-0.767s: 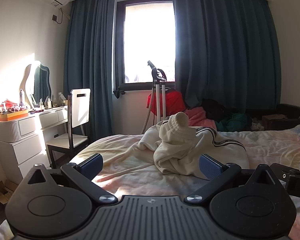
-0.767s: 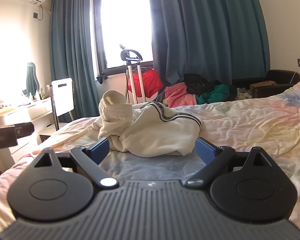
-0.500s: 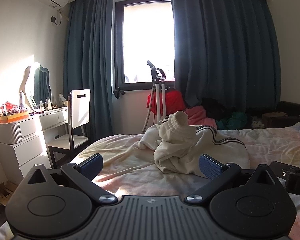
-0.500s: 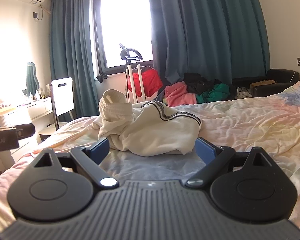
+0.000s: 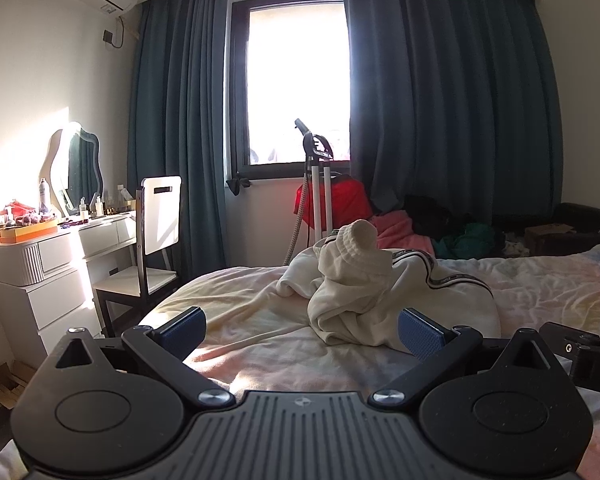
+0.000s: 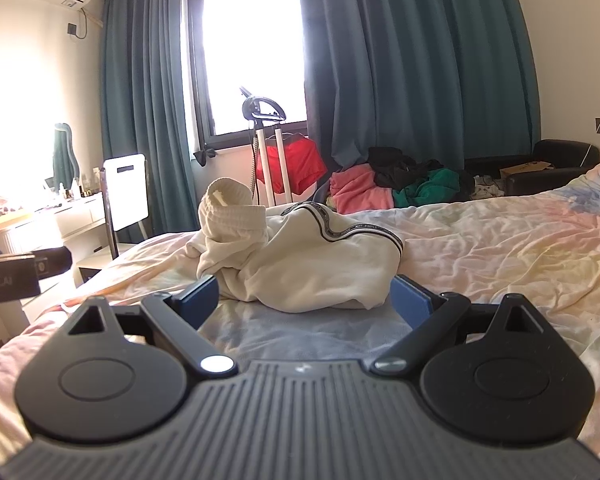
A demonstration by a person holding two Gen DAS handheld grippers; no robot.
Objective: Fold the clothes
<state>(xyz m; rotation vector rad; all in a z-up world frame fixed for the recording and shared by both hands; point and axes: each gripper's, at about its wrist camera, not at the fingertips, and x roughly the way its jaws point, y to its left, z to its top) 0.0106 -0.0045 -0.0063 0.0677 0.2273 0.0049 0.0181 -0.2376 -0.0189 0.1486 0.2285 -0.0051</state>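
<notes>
So the cream garment is sitting in a crumpled heap on the bed, toward its far edge on the window side and closer to the left edge than the right. It lies ahead of both sets of jaws, not between them. In the right wrist view the near hem of the heap looks just beyond the blue pads, though I can't tell whether anything touches.

Left gripper: jaws spread wide, holding nothing, only rumpled bedsheet showing between the pads. Right gripper: same deal, jaws wide apart and empty, sheet below them. The tip of the right gripper pokes into the left view at the right edge, so the two sit side by side over the near part of the bed.

The garment itself is off-white and thick-looking, bunched up with a ribbed cuff or hem sticking up like a knob on top. A dark band with pale lettering, too small to read, runs along one fold. Definitely not folded yet.
</notes>
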